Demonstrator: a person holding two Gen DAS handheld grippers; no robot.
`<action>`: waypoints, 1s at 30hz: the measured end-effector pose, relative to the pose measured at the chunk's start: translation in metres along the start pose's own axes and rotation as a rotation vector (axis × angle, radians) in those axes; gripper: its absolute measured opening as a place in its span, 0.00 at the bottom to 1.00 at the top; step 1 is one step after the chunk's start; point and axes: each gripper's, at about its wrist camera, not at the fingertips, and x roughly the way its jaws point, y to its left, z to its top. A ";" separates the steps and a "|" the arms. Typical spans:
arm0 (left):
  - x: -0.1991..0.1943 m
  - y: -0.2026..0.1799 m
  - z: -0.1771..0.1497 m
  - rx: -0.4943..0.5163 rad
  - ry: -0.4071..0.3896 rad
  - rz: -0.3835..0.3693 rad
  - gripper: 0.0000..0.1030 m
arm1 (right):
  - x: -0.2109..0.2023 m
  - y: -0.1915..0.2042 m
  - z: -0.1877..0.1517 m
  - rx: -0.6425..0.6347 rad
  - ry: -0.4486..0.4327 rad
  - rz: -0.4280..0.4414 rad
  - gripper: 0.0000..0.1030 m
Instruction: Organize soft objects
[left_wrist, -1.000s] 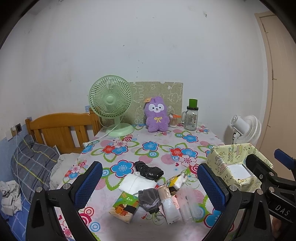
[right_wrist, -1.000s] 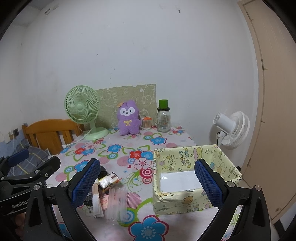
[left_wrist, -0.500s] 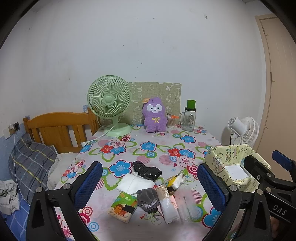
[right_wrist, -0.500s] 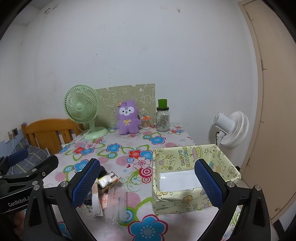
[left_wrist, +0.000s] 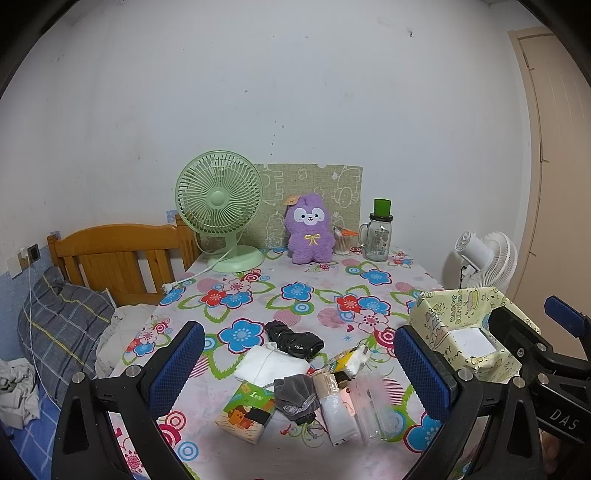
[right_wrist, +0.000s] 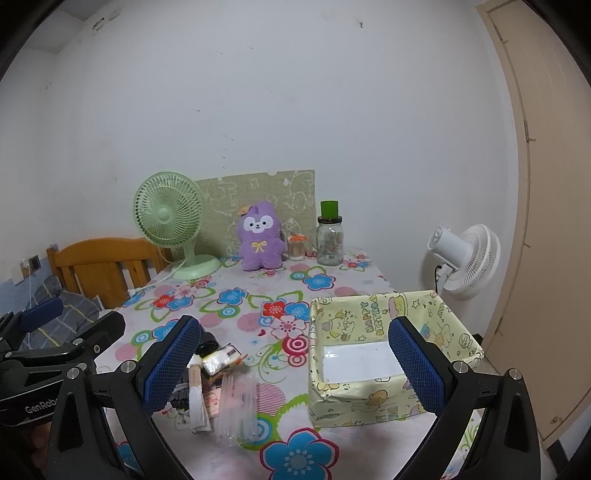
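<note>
Both grippers have drawn back slightly from the yellow box (right_wrist: 391, 354), so more table (left_wrist: 295, 295) shows. The left gripper (left_wrist: 301, 369) and right gripper (right_wrist: 293, 363) hang spread wide, holding nothing. The soft pile, grey pouch (left_wrist: 295, 397) included, lies untouched left of the box; sorting hasn't begun.

"DAS" is printed in white on the right gripper (left_wrist: 561, 373) body, "GenRobo", cut off, on the left gripper (right_wrist: 55, 354) body, and "HAPPY BIRTHDAY" runs along the yellow paper box (right_wrist: 354, 321) between the right gripper's fingers
</note>
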 end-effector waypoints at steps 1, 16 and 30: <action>0.000 0.000 0.000 0.001 -0.001 0.001 1.00 | 0.000 0.000 0.000 0.000 0.001 0.000 1.00; 0.006 0.002 -0.004 0.010 0.016 0.002 1.00 | 0.004 0.000 0.002 0.023 0.014 0.012 1.00; 0.024 0.011 -0.013 0.022 0.050 0.025 0.98 | 0.020 0.011 -0.002 0.008 0.039 0.023 1.00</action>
